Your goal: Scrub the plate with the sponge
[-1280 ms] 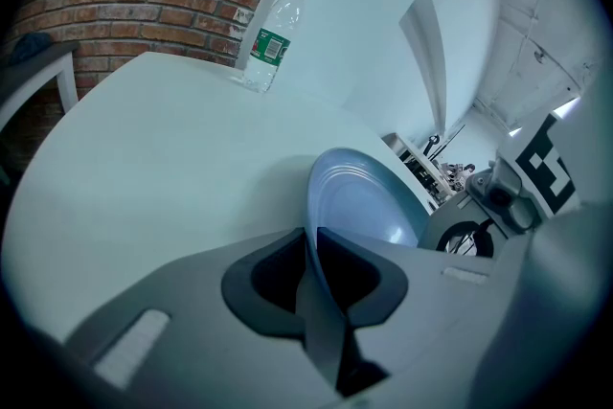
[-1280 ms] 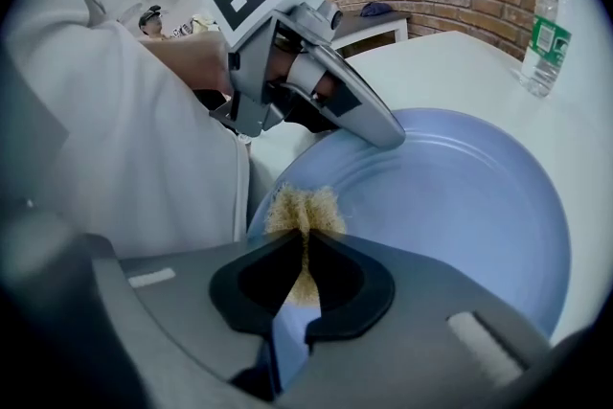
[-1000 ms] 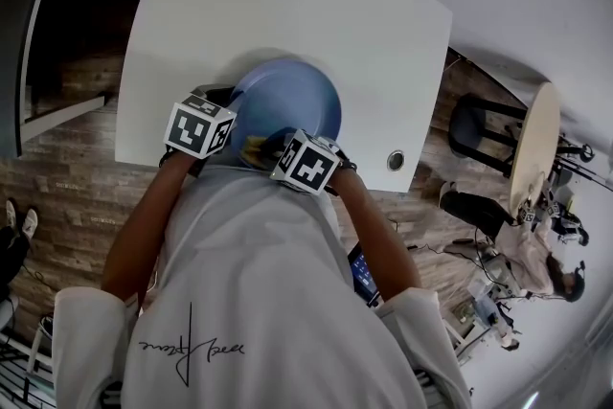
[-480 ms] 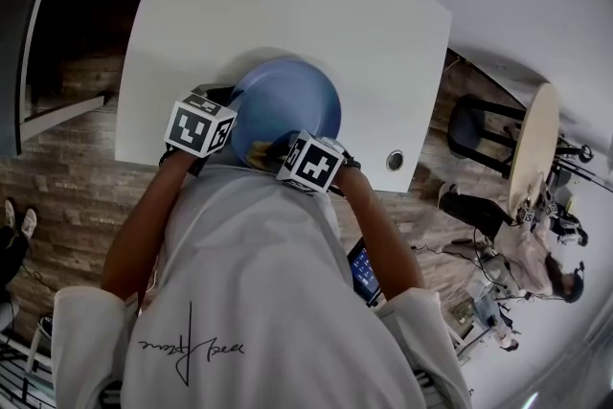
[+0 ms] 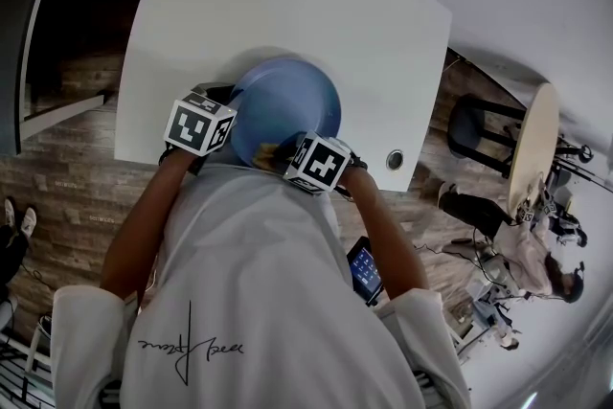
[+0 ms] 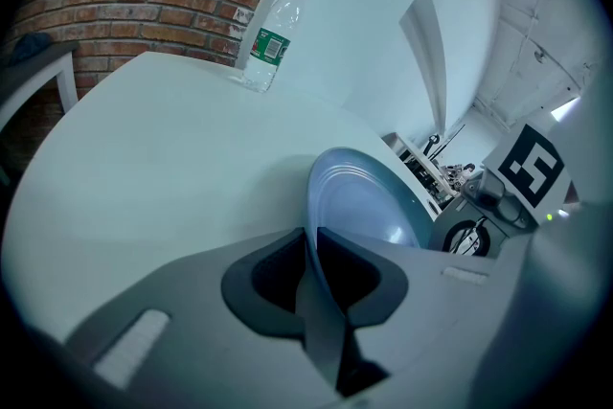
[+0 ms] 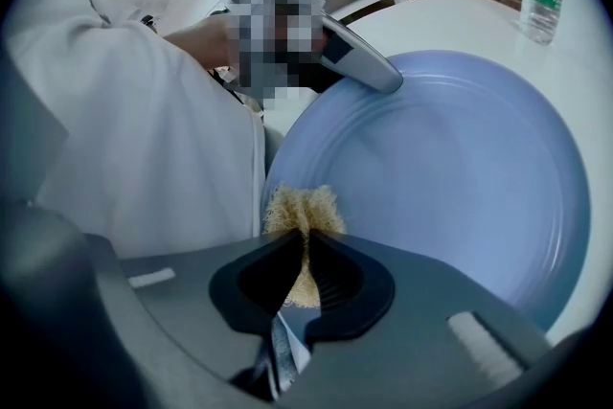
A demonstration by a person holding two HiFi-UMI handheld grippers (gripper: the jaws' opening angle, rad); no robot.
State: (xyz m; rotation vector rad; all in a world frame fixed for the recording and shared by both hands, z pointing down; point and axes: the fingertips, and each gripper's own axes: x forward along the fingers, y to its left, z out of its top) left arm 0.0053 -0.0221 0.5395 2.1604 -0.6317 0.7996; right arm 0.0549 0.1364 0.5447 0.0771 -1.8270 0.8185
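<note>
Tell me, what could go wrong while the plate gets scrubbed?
The left tongs pinch only the thin rim of the plate, so hard rubbing might make it slip. Only a little sponge pokes out of the right tongs, so the tongs themselves might scrape the plate.

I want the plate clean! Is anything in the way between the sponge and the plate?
Nothing visible is. The right gripper holds the sponge right at the plate's near rim. The left gripper clamps the rim farther round, clear of the sponge.
</note>
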